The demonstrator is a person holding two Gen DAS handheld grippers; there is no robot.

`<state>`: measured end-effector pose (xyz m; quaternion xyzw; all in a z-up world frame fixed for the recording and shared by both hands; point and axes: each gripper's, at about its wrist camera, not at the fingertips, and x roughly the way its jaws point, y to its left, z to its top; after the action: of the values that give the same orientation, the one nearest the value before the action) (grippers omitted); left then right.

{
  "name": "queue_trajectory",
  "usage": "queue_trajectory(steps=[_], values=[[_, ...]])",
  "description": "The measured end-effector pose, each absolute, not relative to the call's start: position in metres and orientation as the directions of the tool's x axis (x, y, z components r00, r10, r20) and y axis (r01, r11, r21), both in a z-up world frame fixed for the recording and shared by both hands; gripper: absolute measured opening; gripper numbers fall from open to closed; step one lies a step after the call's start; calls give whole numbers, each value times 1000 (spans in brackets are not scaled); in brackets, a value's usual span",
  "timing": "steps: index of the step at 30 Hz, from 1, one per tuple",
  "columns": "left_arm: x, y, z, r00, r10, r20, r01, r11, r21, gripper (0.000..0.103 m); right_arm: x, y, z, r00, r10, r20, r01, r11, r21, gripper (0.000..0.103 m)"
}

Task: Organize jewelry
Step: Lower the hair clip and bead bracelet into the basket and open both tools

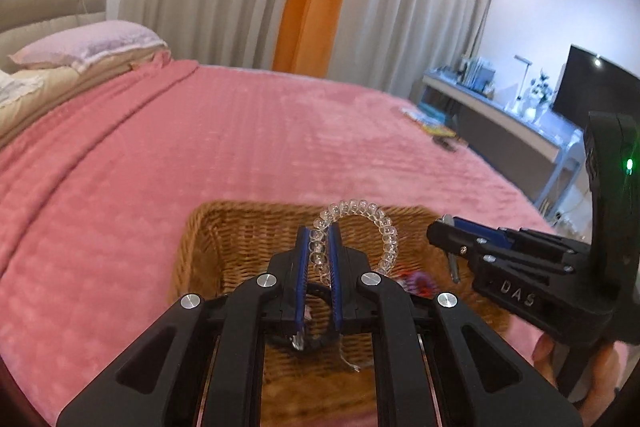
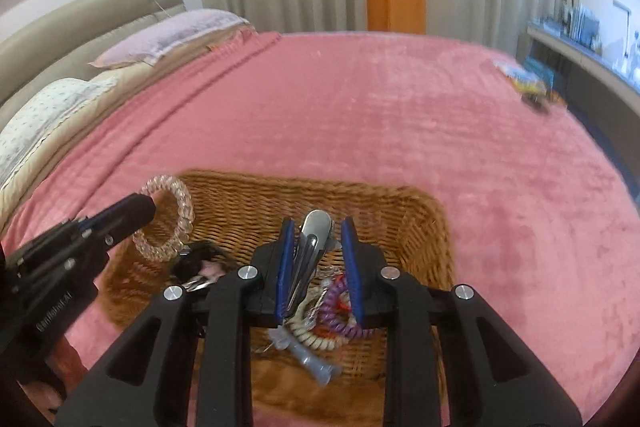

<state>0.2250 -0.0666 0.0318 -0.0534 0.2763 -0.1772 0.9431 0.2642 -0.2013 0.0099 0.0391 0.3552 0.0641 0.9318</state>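
A wicker basket (image 1: 224, 227) (image 2: 412, 211) sits on the pink bedspread. My left gripper (image 1: 319, 231) is shut on a clear coil hair tie (image 1: 372, 217) and holds it above the basket; the tie also shows in the right wrist view (image 2: 176, 223). My right gripper (image 2: 316, 227) holds a silver hair clip (image 2: 314, 247) against its left finger over the basket, jaws partly apart. In the basket lie a purple coil tie (image 2: 340, 311), a cream coil tie (image 2: 316, 337), a blue-grey clip (image 2: 312, 363) and dark items (image 2: 200, 259).
The pink bedspread (image 1: 200, 147) stretches ahead, with pillows (image 1: 92, 43) at the headboard on the left. Small items (image 2: 528, 83) lie at the bed's far right corner. A desk with a monitor (image 1: 592, 95) stands at right. Curtains hang behind.
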Motion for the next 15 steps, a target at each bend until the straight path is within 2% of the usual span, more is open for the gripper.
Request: queue_trajectory(steps=[2,5,13,15], values=[[234,-72,19,778,-346,-524,301,938,-172,8,277,-207,-4,715,158,-681,-81,986,144,21],[244,-70,8,756,-361,-545,302,932,-199,8,290,-209,-20,682,165,-713,-74,985,157,21],[254,-64,-3,736,-364,-570,302,931,-205,8,299,-209,-38,648,179,-740,-61,981,184,22],[253,-63,-2,734,-375,-566,309,927,-214,12,298,-212,-36,650,197,-734,-60,976,210,30]])
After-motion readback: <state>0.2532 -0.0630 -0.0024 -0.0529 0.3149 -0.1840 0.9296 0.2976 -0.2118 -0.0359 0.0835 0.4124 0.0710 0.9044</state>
